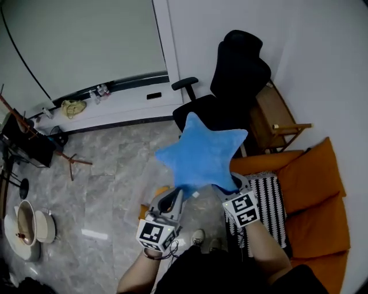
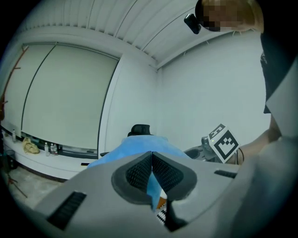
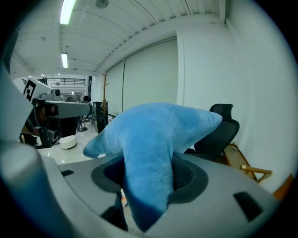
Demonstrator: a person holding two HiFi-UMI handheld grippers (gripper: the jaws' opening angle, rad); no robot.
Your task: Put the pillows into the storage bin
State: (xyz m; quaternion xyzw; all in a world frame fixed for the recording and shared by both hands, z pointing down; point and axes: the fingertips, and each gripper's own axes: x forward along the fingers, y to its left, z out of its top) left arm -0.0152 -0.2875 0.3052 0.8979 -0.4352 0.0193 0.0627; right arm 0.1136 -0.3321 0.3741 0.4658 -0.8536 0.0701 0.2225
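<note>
Head view: a blue star-shaped pillow (image 1: 201, 154) is held in the air in front of a black office chair (image 1: 241, 74), beside an orange sofa (image 1: 316, 195). One arm of it is clamped between the jaws of the right gripper (image 1: 232, 185). The jaws of the left gripper (image 1: 180, 194) are closed together at its lower tip; whether fabric is pinched there cannot be told.

An office-like room is indicated by a black swivel office chair (image 1: 238, 74), an orange sofa (image 1: 313, 195), a grey stone-tiled floor (image 1: 115, 166), a blind-covered window (image 1: 80, 40) and ceiling strip lights (image 3: 67, 11).
</note>
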